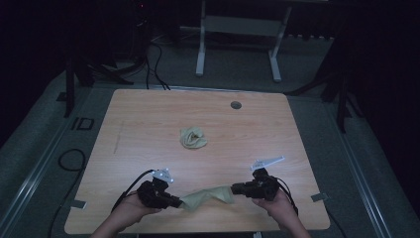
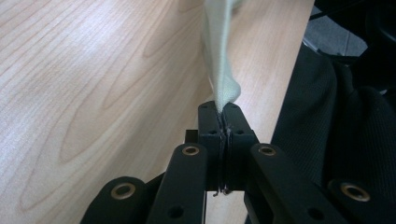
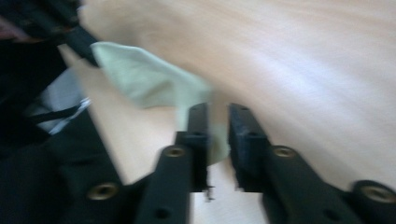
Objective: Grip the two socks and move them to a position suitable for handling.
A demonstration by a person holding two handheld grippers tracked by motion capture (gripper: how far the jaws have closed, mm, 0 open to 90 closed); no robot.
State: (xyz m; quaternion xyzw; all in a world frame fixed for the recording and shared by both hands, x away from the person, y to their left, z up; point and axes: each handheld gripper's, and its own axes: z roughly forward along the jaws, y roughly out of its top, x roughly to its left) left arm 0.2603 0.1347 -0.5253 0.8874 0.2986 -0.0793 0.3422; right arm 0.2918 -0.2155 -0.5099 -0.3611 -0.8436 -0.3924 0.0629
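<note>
The cloth (image 1: 208, 197) hangs stretched between the two grippers over the near edge of the table (image 1: 148, 124). The left gripper (image 2: 223, 119) is clamped tight on one end of it. The right gripper (image 3: 218, 122) has its jaws a narrow gap apart with the other end between them; the blur hides whether the pads press it. A second crumpled cloth (image 1: 192, 138) lies mid-table, well apart.
</note>
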